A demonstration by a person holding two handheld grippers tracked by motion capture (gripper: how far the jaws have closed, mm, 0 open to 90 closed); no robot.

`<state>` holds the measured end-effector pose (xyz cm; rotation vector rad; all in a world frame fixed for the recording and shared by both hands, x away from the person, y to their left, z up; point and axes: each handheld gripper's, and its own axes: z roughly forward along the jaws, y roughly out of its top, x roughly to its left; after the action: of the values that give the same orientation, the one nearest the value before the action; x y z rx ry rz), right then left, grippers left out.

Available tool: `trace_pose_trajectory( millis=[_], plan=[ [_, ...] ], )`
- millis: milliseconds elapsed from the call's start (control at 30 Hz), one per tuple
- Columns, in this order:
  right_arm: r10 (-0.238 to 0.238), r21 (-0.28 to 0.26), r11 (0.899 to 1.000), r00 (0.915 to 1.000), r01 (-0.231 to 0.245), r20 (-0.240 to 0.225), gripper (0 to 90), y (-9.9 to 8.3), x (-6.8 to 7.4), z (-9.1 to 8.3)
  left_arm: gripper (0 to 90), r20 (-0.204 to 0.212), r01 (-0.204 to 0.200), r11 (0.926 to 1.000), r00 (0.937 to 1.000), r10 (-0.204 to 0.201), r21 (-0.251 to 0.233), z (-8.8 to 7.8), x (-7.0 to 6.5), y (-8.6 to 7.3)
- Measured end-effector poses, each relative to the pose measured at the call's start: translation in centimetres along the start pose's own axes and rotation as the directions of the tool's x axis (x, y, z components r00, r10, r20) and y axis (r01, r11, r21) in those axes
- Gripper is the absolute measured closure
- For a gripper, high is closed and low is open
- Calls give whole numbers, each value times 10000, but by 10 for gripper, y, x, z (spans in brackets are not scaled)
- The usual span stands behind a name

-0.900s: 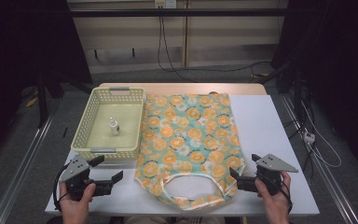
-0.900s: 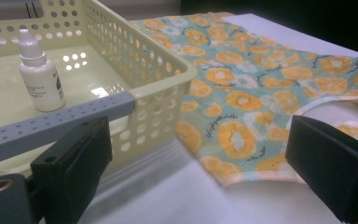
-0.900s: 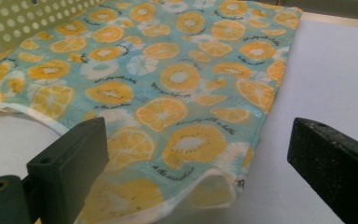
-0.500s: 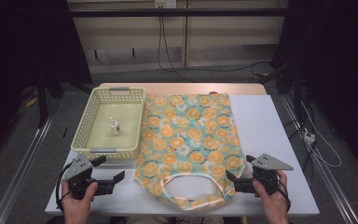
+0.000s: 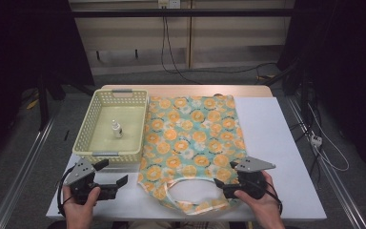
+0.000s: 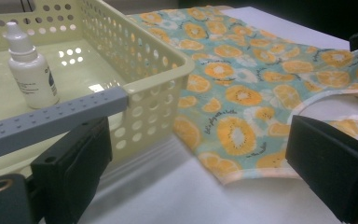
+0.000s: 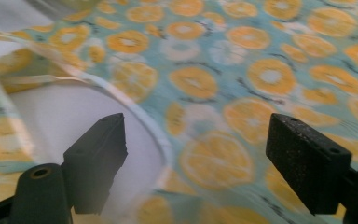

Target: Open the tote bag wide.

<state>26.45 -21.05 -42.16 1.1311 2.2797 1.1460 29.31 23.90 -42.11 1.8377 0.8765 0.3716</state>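
Note:
A teal cloth (image 5: 190, 138) printed with orange slices lies flat on the white table (image 5: 276, 143), its round white-edged opening toward the near edge. My right gripper (image 5: 225, 174) hovers low over the cloth's near right part, beside that opening. Its jaws are open with the cloth (image 7: 242, 60) below them, and the right gripper (image 7: 205, 140) has nothing pinched. My left gripper (image 5: 112, 172) rests at the near left, off the cloth's left edge. The left gripper (image 6: 200, 154) stands open, with the cloth (image 6: 242, 93) ahead of it.
A pale yellow perforated basket (image 5: 86, 138) sits left of the cloth and holds a small white dropper bottle (image 5: 116, 129). The basket's near corner (image 6: 168, 51) and the bottle (image 6: 30, 70) are close ahead of the left gripper. Bare white table lies right of the cloth.
My right gripper has slid left, from the bare table onto the cloth's near right part. The left gripper has barely moved. The cloth lies as before.

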Motion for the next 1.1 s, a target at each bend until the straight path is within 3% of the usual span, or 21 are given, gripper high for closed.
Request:
trace_pose_trajectory(
  millis=[167,267,333,433,633,867,967,1100],
  plan=[
    [-593,450,9970,9960,624,-670,191,7,21,8,67,132,-98,9999,9999,97,73,0,0,-1],
    [-968,650,9924,9894,1041,-1078,163,10,34,8,67,140,-100,9999,9999,99,55,1,-1,0],
    [-1240,664,9888,9839,1333,-1284,196,10,42,7,67,145,-76,9999,9999,75,78,1,-1,0],
    [-1279,727,9876,9817,1391,-1414,229,9,45,7,67,138,-122,9999,9998,121,95,2,-2,0],
    [-1608,837,9797,9631,1823,-2157,292,2,59,0,67,119,-143,9997,9998,141,183,3,-1,0],
    [-1885,1322,9641,9443,2302,-2698,350,-6,68,7,67,178,-191,9996,9997,187,197,3,-1,0],
    [-1899,1381,9620,9408,2354,-2807,405,-7,70,12,67,182,-161,9996,9997,157,235,3,-1,0],
    [-1684,1181,9708,9435,2090,-2855,518,-4,66,13,67,207,-200,9994,9996,194,268,3,-1,-1]
  ],
)
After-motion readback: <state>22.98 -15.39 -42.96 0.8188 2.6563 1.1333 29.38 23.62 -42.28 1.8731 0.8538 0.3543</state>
